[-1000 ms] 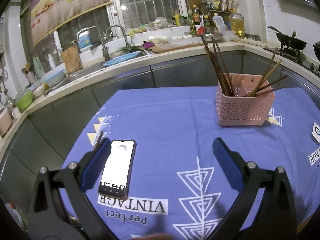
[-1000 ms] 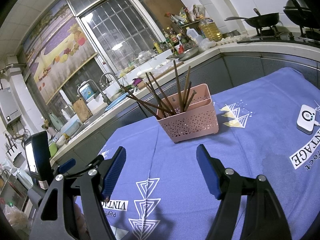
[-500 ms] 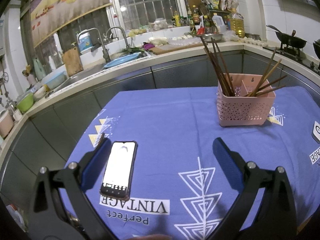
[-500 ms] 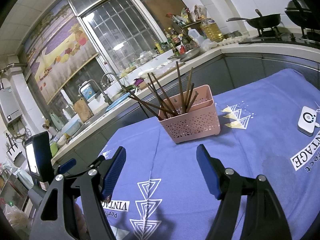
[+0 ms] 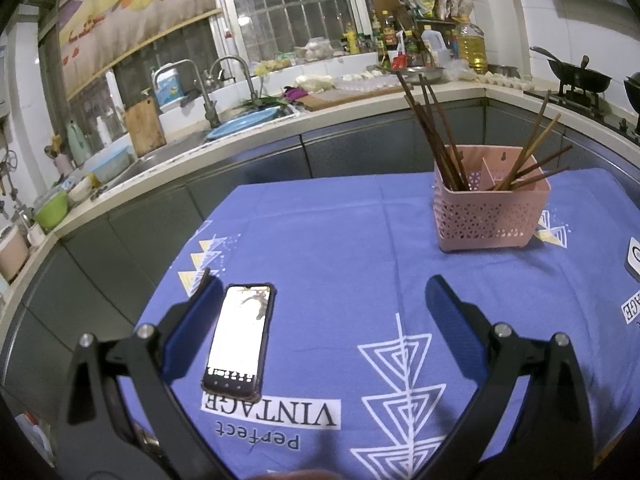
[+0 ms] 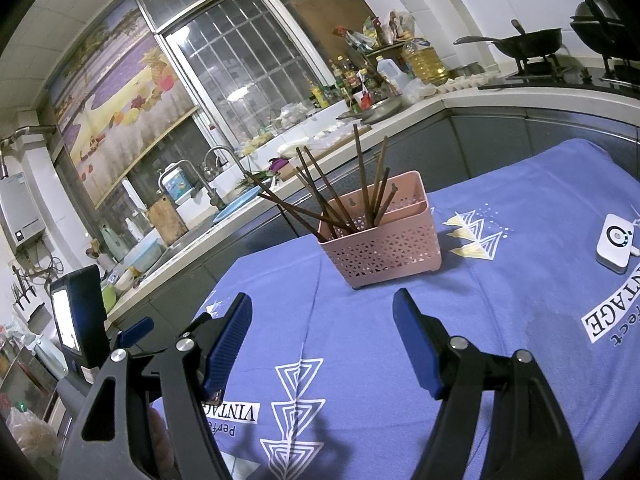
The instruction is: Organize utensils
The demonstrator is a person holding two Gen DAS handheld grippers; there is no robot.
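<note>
Nothing shifted | pink basket (image 5: 488, 216) – chopsticks (image 5: 436, 136) in both compartments | both hand-held grippers (image 5: 320, 300) (image 6: 322, 312) wide, empty

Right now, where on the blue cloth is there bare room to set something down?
Bare cloth spans between the phone and the pink basket, ahead of both open grippers, left and right. Another patch lies between basket and white device. The basket is crowded with chopsticks.

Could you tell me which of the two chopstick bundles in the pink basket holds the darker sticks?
The left-hand bundle in the pink basket: dark brown sticks leaning left, while the right-hand bundle is lighter and fans rightward.
</note>
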